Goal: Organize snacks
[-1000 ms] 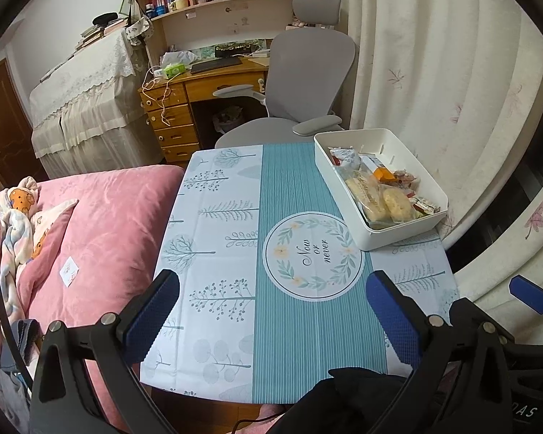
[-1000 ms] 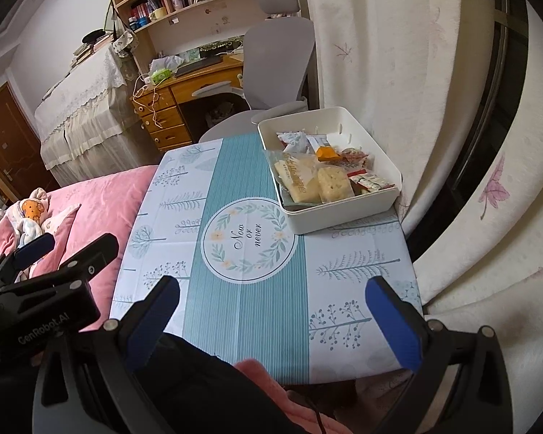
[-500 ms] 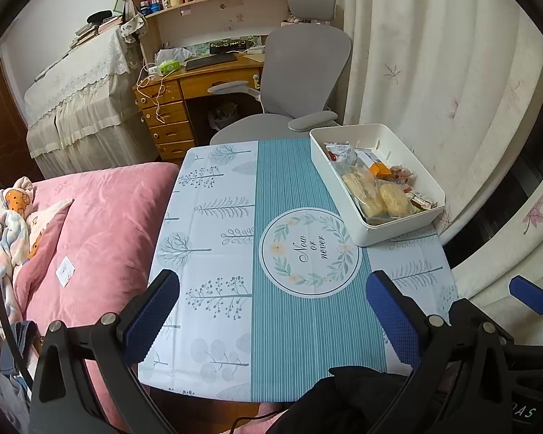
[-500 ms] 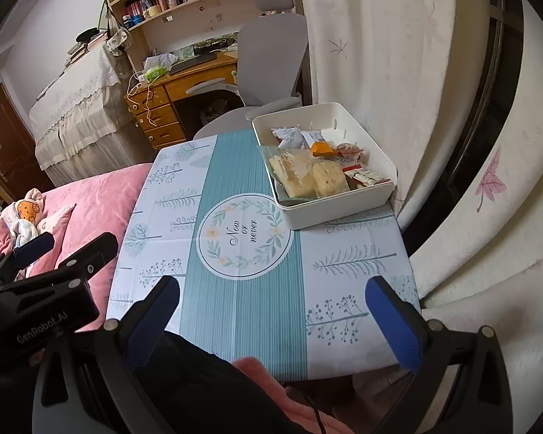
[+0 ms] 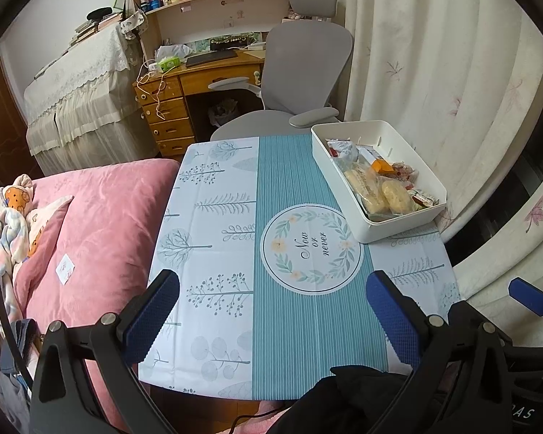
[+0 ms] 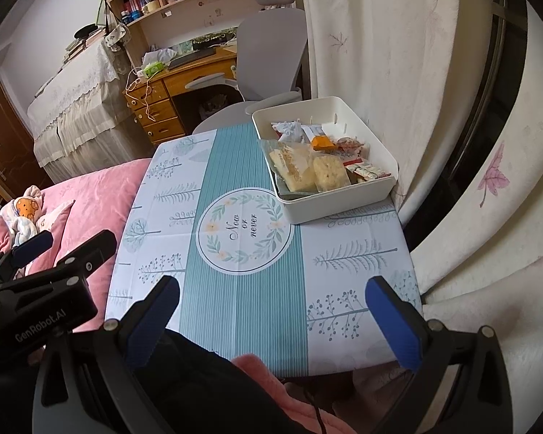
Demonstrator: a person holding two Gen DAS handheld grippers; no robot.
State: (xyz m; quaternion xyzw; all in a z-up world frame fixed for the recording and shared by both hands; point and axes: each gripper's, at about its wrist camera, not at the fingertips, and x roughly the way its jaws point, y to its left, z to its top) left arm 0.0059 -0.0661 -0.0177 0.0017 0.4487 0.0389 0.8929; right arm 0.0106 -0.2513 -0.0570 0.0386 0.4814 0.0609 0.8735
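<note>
Left gripper (image 5: 271, 311): jaws spread wide, blue pads well apart, nothing between them; held above the near edge of the table, touching nothing.
Right gripper (image 6: 271, 311): jaws spread equally wide, nothing gripped; also above the near edge, touching nothing.
Cross-view: in the right wrist view the left gripper appears at far left, over the pink bedding (image 6: 90, 195); in the left wrist view one blue pad of the right gripper shows at the far right edge.
White bin (image 5: 430, 173): rectangular, open-topped, sitting at the far right corner of the table, against the curtain (image 5: 434, 54).
Snacks (image 5: 376, 188): all lie inside the bin; two pale yellow pastries in clear wrap toward the near end, an orange packet and small red-and-white wrapped pieces behind and to their right, a white wrapper at the far end.
Bin relative to grippers: well ahead of both, to the right of the left gripper's line and slightly right of centre for the right gripper; apart from either.
Table (image 5: 217, 253): covered with a cloth of teal stripes and tree prints, a round "Now or never" wreath emblem (image 5: 311, 246) at centre, just beside the bin's near left corner.
Background: grey office chair (image 5: 300, 72) behind the table.
</note>
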